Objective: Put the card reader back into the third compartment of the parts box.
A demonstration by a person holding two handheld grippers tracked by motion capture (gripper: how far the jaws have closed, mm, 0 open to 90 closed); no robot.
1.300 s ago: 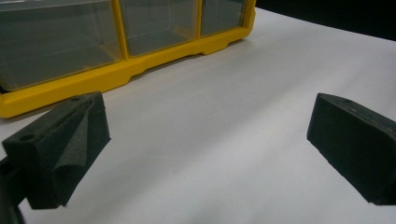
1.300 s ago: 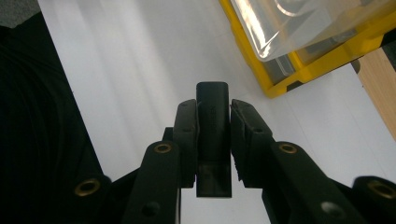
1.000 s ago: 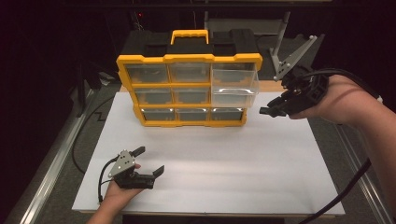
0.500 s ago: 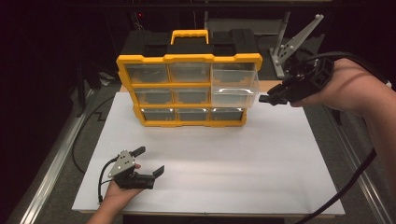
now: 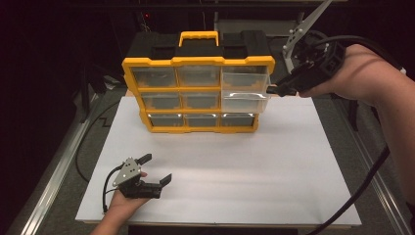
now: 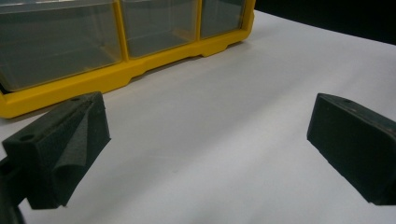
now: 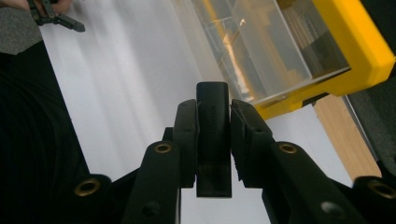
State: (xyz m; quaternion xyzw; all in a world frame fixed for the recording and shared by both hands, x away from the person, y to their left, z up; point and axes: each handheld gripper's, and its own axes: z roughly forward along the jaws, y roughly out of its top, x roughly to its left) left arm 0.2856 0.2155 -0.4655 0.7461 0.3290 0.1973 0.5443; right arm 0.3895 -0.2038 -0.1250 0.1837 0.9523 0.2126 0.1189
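Since the earlier frames, the right gripper has risen at the far right of the scene, beside the cabinet, while the left gripper has kept its place near the front left.

In the high view, a yellow-framed plastic organiser cabinet with a yellow carry handle and clear drawers stands on the far half of a white sheet covering the desk. One clear plastic drawer, at the right of the cabinet's upper rows, is pulled partway out toward the near side. The right gripper is held in the person's right hand, its tip just beside the right edge of that drawer; whether they touch cannot be told.

In the right gripper view, its jaws are closed almost together on a small black rectangular plastic block, which stands upright between them and pokes out beyond their tips. The open drawer lies just past the block, which is apart from it.

The left gripper rests low over the white sheet, well apart from the cabinet, held by the person's left hand. In the left gripper view its jaws stand wide apart with nothing between them, and the bottom row of the cabinet lies beyond.
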